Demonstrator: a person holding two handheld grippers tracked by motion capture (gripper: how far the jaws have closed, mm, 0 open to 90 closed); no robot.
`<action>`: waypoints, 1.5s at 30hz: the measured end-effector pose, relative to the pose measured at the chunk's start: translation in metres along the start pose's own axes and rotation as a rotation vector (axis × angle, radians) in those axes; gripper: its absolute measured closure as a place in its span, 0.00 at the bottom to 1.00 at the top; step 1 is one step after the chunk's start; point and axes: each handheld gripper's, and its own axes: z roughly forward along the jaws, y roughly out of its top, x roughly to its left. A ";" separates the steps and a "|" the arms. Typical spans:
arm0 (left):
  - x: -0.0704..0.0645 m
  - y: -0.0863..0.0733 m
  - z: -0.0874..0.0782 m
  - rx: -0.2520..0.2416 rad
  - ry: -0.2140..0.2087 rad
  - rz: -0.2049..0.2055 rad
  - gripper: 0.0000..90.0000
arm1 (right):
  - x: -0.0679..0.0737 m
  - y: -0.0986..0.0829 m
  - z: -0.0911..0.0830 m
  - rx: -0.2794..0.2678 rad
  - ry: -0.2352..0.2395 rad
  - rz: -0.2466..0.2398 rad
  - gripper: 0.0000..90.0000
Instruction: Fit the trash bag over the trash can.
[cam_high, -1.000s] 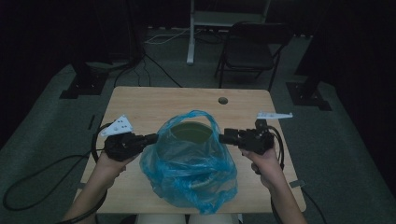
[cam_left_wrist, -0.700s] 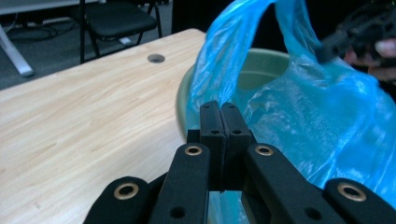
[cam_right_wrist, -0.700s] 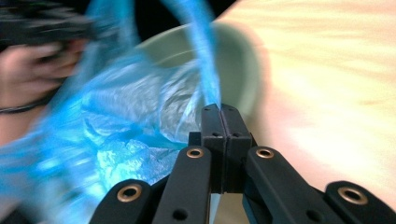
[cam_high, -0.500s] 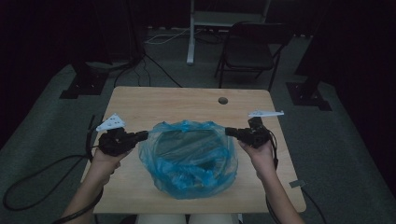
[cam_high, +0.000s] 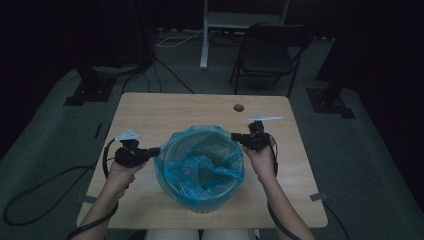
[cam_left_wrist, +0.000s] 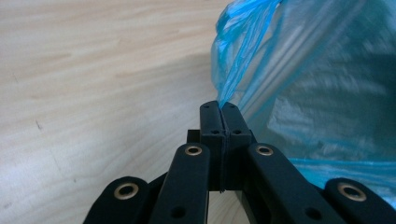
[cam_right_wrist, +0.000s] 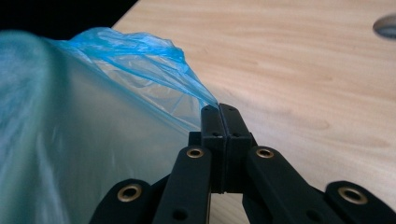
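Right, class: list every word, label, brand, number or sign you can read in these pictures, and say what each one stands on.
There are none. The blue bag, the table, the left gripper and the right gripper carry no print that can be seen.

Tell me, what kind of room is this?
Probably a lab or studio for recording: it is dark, with one wooden table, black stands and cables on the floor, and a folding chair behind.

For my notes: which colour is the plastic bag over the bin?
Translucent blue; the plastic bag shows best in the left gripper view.
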 end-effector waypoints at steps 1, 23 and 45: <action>0.001 -0.003 0.002 0.005 0.005 -0.007 1.00 | -0.002 -0.003 0.003 0.006 0.002 0.007 1.00; -0.001 -0.036 0.009 0.062 -0.069 -0.024 1.00 | -0.024 -0.044 -0.002 0.012 0.065 0.129 0.75; -0.003 -0.038 -0.004 0.030 -0.049 -0.010 1.00 | 0.106 -0.002 -0.079 -0.024 0.378 -0.238 0.45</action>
